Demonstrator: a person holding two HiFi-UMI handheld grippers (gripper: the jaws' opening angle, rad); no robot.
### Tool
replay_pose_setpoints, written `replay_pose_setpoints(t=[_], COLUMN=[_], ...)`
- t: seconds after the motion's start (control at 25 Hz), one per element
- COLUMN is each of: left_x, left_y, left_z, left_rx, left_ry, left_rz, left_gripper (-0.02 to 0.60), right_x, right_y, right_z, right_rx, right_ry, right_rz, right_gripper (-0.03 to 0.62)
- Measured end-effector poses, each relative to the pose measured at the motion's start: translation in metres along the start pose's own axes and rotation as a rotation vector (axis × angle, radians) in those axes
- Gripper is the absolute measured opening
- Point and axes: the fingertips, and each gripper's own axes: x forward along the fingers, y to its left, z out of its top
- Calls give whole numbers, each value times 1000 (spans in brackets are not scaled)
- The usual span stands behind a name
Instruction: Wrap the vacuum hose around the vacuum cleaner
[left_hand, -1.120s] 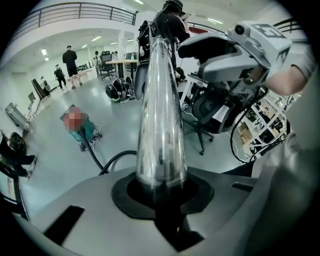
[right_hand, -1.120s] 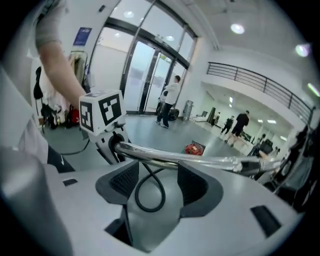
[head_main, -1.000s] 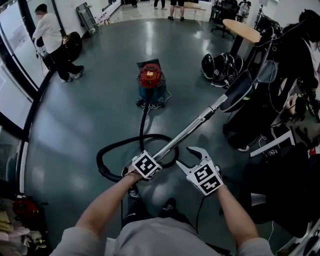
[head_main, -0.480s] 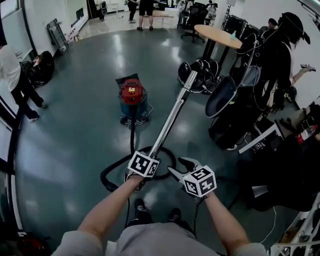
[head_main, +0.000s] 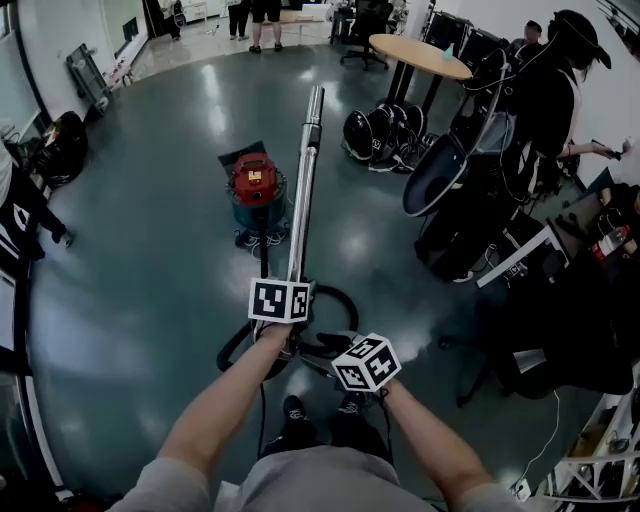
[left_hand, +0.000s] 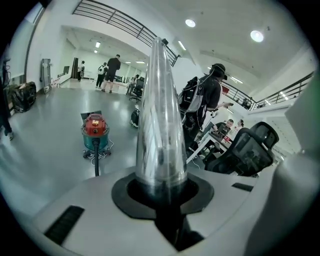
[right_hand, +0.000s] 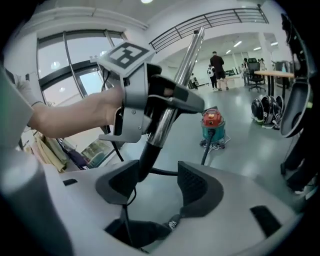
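1. The left gripper (left_hand: 162, 192) is clamped round the long, shiny metal wand (head_main: 303, 190) near its lower end, with its jaws pressed in on the tube. The wand points up and away across the room, roughly toward the canister. I'd guess the gripper holds it there because the wand is the stiff part of the assembly, so steering it steers everything behind it.

2. The right gripper (right_hand: 159, 186) sits just beside the left one, jaws spread wide and pinching nothing. In its own view the black curved end below the wand runs down past one pad. Whether it touches that pad I can't tell. It looks placed to take a second hold lower down.

3. The black ribbed hose (head_main: 343, 297) lies in a loose loop on the glossy grey-green floor (head_main: 150, 250), close to the person's feet. From there it runs off to the vacuum cleaner (head_main: 256, 195), a squat canister with a red top and teal body. The cleaner stands upright, well apart from the person, with a pale cord (head_main: 250, 240) bunched at its base.

4. None of the hose is on the canister, so to my eye the wrapping proper hasn't begun. The loop needs carrying over to the cleaner first.

5. A ribbed hose like that tends to spring back out of its coils. The long wand could also swing into the dark bags and gear (head_main: 470, 200) nearby.
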Motion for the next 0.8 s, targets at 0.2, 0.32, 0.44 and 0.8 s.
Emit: replay_pose_setpoints(t=[0.2, 0.32, 0.44, 0.8], left_x=[0, 5, 11, 22], left_y=[4, 1, -3, 0], left_z=[16, 22, 31, 66], left_rx=[-34, -72, -118, -193], left_ry=[-49, -63, -74, -157], left_rz=[30, 37, 36, 127], left_gripper=[80, 80, 80, 80], right_x=[31, 46, 54, 42], right_y=[16, 9, -2, -32], right_z=[9, 18, 27, 48], right_rx=[40, 108, 166, 148], right_ry=[-33, -72, -124, -211], right_rz=[85, 101, 138, 239], right_gripper=[241, 241, 241, 114])
